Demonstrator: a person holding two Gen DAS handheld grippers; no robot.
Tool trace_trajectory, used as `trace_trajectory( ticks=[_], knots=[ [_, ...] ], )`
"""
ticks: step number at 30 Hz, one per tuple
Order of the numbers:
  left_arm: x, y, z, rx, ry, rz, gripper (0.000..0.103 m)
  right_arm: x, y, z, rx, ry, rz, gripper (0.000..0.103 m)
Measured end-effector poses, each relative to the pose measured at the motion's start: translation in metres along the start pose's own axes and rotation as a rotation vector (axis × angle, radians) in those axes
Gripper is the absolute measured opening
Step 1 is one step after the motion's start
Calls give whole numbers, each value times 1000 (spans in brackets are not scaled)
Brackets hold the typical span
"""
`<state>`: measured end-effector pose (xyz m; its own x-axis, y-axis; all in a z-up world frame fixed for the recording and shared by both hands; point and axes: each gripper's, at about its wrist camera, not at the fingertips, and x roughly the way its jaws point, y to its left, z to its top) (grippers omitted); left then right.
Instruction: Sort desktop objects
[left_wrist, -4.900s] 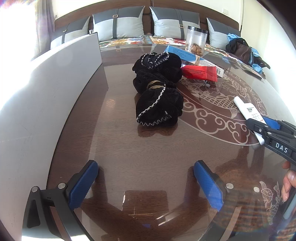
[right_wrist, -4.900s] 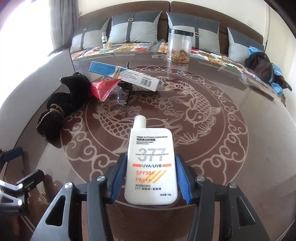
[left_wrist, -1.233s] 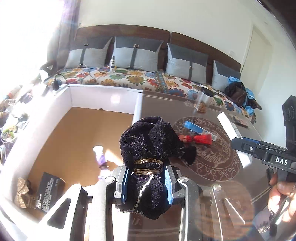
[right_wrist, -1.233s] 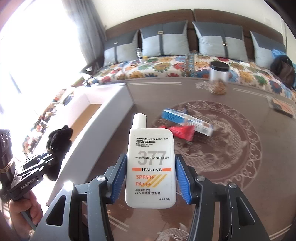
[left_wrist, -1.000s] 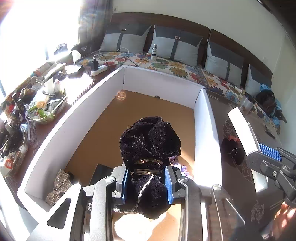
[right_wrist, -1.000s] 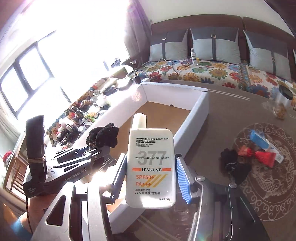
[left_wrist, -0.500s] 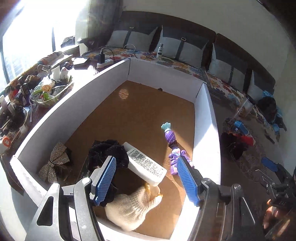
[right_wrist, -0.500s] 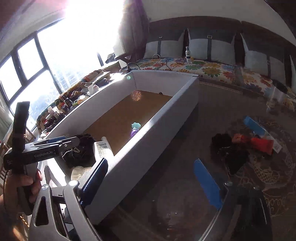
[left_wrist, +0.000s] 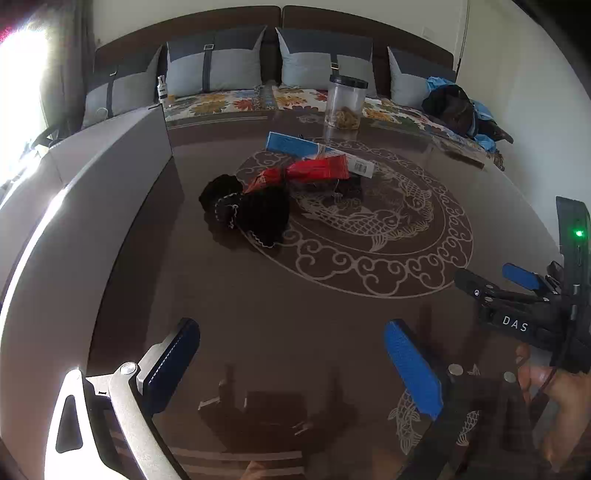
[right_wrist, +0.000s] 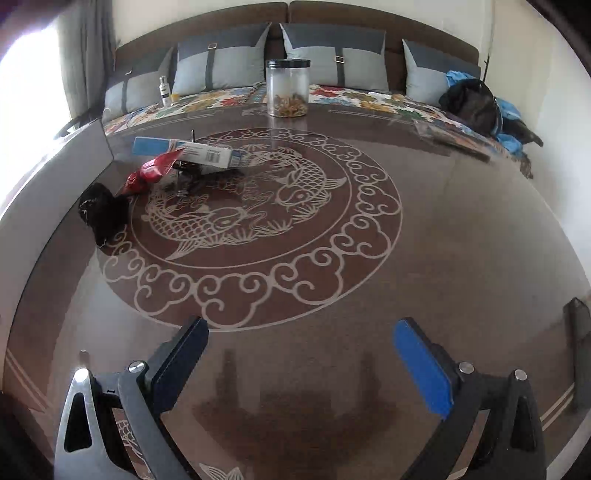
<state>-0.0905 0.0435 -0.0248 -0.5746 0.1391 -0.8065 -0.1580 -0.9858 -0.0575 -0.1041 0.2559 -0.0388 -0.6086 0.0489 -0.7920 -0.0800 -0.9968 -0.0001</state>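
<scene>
— So, what are the grippers doing right now?

— Both are standing wide open with nothing between their blue pads. The left gripper (left_wrist: 291, 363) has just been opening and is hovering over bare glass tabletop (left_wrist: 295, 295); the right gripper (right_wrist: 301, 363) is gaping just as wide over the same dark surface, touching nothing.

— And where are the things to sort lying?

— Well ahead of the left gripper, a black frilly pouch (left_wrist: 255, 214) is resting on the table at the edge of the carp medallion (left_wrist: 369, 221). Just behind it a red packet (left_wrist: 314, 171) is lying, partly touching a blue and white box (left_wrist: 314, 151). Farther back a clear jar with a black lid (left_wrist: 345, 101) is standing upright near the table's far edge. From the right gripper these all are sitting far off to the upper left.

— Is one view giving anything the other is not?

— Yes. The left wrist view is catching the right gripper from the side at its right edge, with a hand (left_wrist: 554, 402) under it. It is also showing more of the white box wall (left_wrist: 92, 166) along the left. The right wrist view is showing the whole medallion, plus a cushioned bench (right_wrist: 332, 62) beyond.
</scene>
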Motion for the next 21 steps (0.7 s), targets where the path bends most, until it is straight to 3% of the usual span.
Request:
trace_trajectory(
  ticks=[4, 9, 11, 21],
  knots=[
    [39, -16, 5, -1, 25, 38, 102, 9, -1, 2, -9, 23, -31, 101],
    [59, -20, 12, -25, 37, 40, 102, 24, 7, -1, -35, 65, -52, 101],
    [60, -23, 10, -3, 20, 75, 102, 26, 8, 0, -34, 61, -48, 101],
    [59, -21, 9, -10, 6, 76, 103, 30, 4, -3, 25, 37, -41, 103]
  ],
)
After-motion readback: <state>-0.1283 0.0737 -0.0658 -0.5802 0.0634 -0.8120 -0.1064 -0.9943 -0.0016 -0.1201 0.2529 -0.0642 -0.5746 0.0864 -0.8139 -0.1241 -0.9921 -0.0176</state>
